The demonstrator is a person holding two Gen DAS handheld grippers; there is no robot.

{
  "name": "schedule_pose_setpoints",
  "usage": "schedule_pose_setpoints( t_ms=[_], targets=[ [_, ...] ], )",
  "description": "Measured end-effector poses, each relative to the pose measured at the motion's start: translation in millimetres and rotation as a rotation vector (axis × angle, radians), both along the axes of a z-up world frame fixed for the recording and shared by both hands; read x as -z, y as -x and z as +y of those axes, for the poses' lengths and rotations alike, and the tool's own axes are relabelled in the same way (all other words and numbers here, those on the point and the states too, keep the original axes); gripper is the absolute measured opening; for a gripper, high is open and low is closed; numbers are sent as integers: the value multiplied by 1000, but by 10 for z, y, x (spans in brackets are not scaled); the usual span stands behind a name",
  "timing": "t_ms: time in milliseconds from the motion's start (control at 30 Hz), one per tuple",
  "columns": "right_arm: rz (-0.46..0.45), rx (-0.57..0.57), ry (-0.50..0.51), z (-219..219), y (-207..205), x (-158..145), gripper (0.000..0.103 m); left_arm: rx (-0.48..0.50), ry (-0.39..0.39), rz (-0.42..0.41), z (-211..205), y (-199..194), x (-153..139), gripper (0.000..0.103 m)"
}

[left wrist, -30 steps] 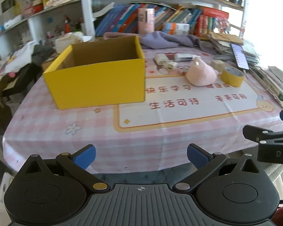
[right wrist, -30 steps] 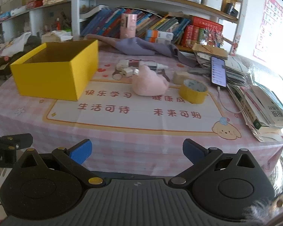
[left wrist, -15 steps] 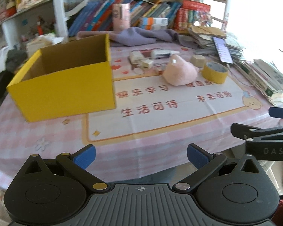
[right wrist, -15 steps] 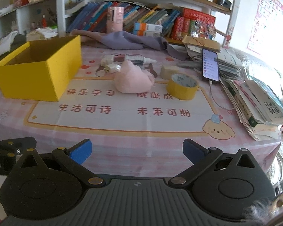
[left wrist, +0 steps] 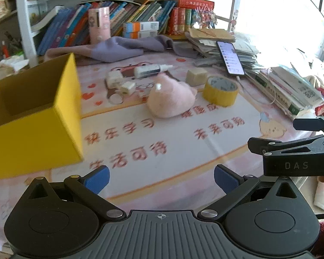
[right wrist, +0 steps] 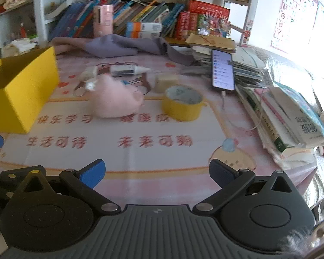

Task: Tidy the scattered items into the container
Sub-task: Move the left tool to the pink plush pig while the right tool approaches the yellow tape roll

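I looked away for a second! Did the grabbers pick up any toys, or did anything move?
Nothing was picked up. Both grabbers came closer to the table: the left gripper and right gripper, jaws open and empty. The yellow box, pink plush and tape roll stayed put.

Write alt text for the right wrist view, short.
The open right gripper hangs over a pink tablecloth, holding nothing. Ahead lie a pink plush toy, a yellow tape roll, a small block and a glue bottle, with an open yellow box at left. Books and a phone are at right.
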State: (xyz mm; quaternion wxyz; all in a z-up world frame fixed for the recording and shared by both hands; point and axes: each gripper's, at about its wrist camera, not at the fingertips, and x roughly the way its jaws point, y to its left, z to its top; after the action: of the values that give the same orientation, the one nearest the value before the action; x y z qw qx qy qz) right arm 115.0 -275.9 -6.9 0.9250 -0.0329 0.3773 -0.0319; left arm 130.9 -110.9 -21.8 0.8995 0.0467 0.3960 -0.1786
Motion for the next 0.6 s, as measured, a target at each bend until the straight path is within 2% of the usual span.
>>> schedule_pose_setpoints(
  t_ms=[300, 600],
  targets=[
    [4, -34, 3, -442, -529, -54, 103, -18, -6, 1, -457, -450, -42, 103],
    [-3, -147, -26, -753, -1123, -34, 103, -134, -44, 16, -689, -937, -45, 103]
  ],
)
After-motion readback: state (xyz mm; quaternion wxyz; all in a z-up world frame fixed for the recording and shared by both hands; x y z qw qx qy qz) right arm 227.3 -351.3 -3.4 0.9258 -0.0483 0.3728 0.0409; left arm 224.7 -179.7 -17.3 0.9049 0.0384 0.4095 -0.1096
